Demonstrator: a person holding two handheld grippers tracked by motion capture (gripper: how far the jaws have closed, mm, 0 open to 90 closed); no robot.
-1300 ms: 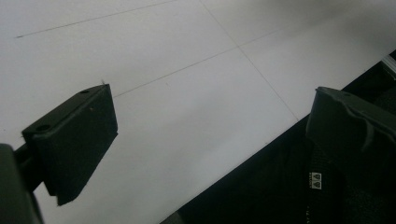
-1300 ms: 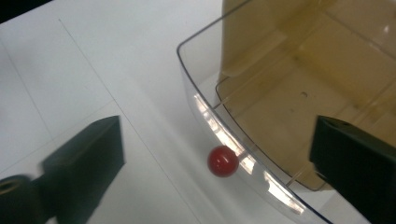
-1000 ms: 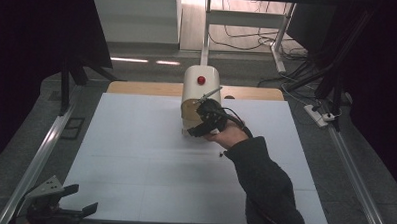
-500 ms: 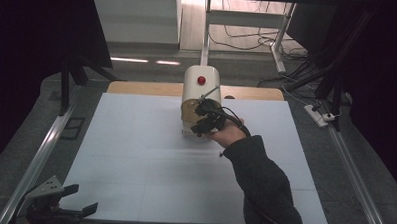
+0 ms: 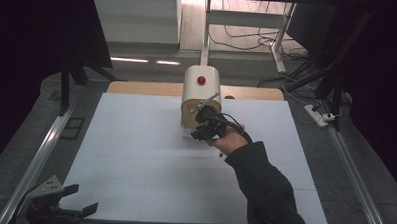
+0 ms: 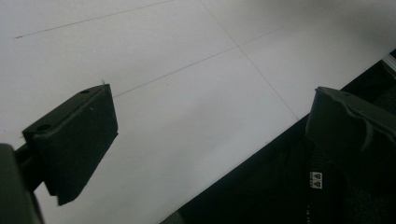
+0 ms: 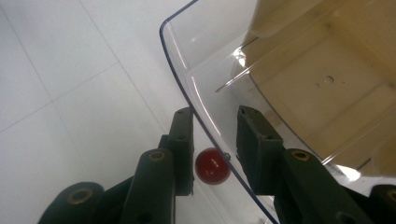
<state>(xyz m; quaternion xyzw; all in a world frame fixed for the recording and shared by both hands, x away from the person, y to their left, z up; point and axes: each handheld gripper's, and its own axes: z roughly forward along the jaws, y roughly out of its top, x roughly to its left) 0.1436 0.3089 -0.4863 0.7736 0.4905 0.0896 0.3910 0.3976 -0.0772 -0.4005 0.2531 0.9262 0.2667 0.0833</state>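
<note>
Clear plastic door [image 7: 196, 100] of white machine [image 5: 201, 84] at table's [image 5: 135, 140] far centre | right gripper [image 7: 215, 126] jaws have just been closing, straddle door edge beside red knob [image 7: 212, 165] | advice: clamp squarely, swing gently | left gripper [image 6: 205, 140] apart, idle.

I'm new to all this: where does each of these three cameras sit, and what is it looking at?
High view: fixed above the person's side, looking forward and down on the white table; shows the sleeved forearm, right tongs at the white machine, left tongs.
Left gripper view: rides the left tongs, facing the table's edge.
Right gripper view: rides the right tongs, their jaws astride a clear cover by a red knob.
Shared: the table surface.
</note>
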